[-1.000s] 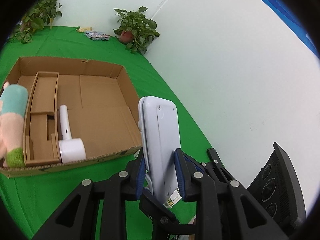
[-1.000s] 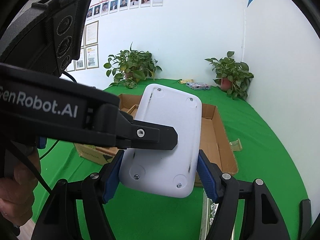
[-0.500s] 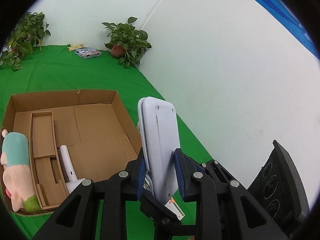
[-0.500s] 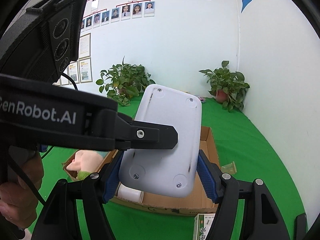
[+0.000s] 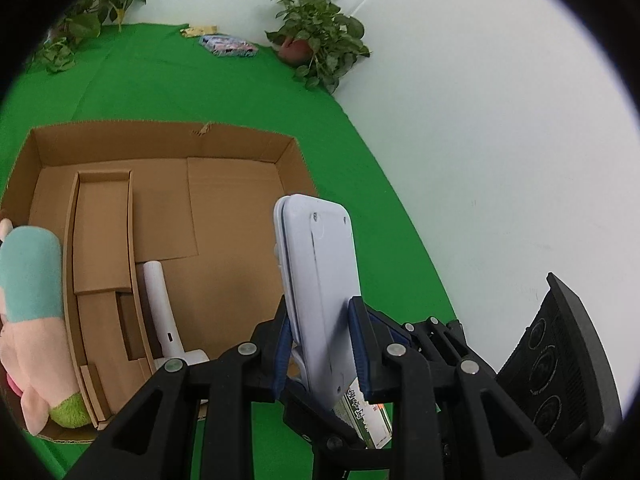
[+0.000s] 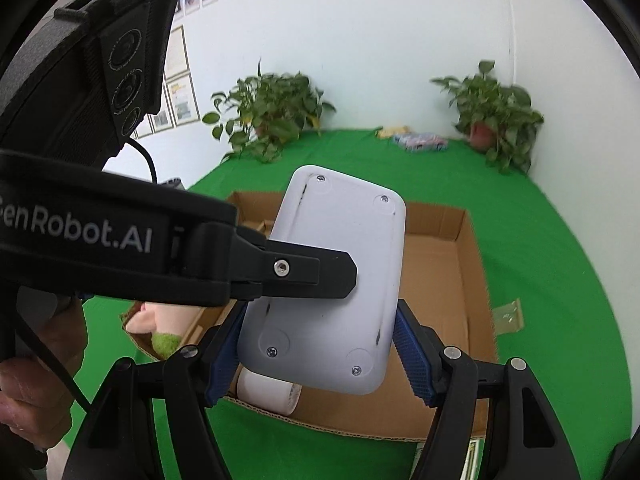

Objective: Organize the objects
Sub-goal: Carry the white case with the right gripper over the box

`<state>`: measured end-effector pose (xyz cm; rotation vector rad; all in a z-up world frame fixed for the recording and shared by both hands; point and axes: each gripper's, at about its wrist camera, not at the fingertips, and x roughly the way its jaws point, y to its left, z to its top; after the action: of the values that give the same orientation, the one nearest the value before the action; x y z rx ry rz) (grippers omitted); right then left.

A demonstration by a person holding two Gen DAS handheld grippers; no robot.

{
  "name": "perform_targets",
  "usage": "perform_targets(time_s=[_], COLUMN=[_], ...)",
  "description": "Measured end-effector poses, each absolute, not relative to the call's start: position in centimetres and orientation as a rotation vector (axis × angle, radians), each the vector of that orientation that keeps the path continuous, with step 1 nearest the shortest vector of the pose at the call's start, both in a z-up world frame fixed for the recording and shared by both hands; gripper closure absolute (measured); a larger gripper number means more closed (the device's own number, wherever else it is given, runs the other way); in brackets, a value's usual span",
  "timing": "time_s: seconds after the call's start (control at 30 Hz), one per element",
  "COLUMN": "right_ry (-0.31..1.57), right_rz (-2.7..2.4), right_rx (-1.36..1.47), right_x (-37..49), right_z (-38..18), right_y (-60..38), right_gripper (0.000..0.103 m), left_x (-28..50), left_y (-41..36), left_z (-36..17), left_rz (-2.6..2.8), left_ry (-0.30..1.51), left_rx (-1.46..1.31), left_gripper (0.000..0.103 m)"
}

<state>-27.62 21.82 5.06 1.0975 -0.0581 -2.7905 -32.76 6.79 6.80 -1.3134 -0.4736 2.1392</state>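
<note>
Green cloth point(image 5: 224, 92) covers surface; white walls point(image 5: 500, 128), potted plants point(image 5: 320, 36) at corners. Left gripper point(image 5: 322, 344) clamps white device point(image 5: 320, 280) above cardboard box point(image 5: 224, 152); right gripper point(image 6: 320, 354) pads flank device edges, contact unclear.

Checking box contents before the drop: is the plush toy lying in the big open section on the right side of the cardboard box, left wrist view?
No, the plush toy lies in the narrow compartment along the left wall of the cardboard box.
</note>
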Motion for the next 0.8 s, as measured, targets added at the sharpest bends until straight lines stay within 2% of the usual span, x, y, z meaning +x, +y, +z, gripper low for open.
perform_targets(time_s=[0.47, 0.7, 0.8], right_ry=[-0.219, -0.226, -0.219], right_rz=[-2.613, -2.517, -2.482], right_rx=[1.397, 1.489, 1.51], right_x=[-28.4, -30.0, -29.9], right_z=[-7.2, -10.1, -9.7], right_y=[22.5, 23.4, 23.1], right_gripper=[0.036, 0.036, 0.034], left_x=[-34.7, -35.1, -34.9], left_y=[7.5, 7.5, 7.2], left_z=[-4.0, -6.4, -6.7], left_rz=[2.029, 2.002, 2.009], left_ry=[-0.538, -0.561, -0.565], left_rx=[-1.559, -1.638, -1.653], left_gripper=[0.077, 0.077, 0.077])
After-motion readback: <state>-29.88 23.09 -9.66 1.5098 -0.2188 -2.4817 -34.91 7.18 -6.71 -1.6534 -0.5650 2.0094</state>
